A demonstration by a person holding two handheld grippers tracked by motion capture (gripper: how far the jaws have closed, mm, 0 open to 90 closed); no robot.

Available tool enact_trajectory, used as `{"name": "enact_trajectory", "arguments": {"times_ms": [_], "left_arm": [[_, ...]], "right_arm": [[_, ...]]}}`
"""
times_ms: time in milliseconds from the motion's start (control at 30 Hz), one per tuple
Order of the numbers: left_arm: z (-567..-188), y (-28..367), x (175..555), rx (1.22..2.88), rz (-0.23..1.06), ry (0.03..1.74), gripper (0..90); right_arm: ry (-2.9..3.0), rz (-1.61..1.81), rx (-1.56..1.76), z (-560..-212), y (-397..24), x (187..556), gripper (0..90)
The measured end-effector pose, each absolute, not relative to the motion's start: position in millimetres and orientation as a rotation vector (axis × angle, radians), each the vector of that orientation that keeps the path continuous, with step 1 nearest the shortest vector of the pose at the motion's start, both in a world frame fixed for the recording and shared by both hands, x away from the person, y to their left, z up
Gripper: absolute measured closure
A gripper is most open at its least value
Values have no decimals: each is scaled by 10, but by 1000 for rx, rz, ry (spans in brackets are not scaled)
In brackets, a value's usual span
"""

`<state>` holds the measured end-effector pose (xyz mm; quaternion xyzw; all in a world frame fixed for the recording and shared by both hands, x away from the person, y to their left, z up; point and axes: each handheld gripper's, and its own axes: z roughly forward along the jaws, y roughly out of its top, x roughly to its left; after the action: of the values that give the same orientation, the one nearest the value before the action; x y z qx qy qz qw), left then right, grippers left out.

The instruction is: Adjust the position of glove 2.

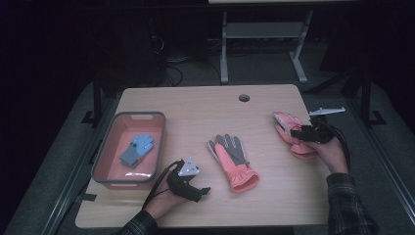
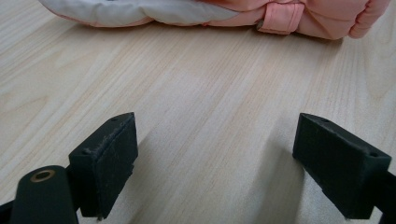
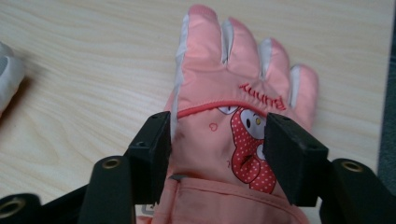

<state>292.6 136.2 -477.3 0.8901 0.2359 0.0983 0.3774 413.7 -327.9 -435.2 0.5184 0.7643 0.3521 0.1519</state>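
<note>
Pink glove point(image 3: 233, 116) lies between the right hand-held gripper's point(image 3: 217, 154) parted jaws, unclamped

Plaid sleeves, black handheld grippers

Both forearms wear dark checked sleeves at the frame's bottom. The left gripper point(image 1: 203, 191) is black with a grey three-cornered plate on top and a black cable; its blocky pads point(image 2: 112, 163) look scuffed, beside a brass-ringed screw hole. The right gripper point(image 1: 293, 132) matches, with brass eyelets too.
</note>
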Motion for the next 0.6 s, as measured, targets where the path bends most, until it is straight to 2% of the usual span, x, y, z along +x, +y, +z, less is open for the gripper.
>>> {"name": "enact_trajectory", "arguments": {"times_ms": [300,467,600], "left_arm": [[-4773,1362,2926,2277,252,602,135],[-4774,1361,2925,2276,249,600,135],[-4774,1360,2924,2276,249,600,135]], "right_arm": [[2249,942,1465,-4494,-3205,4142,617],[2244,936,1463,-4529,-3207,4132,799],[2235,940,1437,-4517,-3209,4117,837]]}}
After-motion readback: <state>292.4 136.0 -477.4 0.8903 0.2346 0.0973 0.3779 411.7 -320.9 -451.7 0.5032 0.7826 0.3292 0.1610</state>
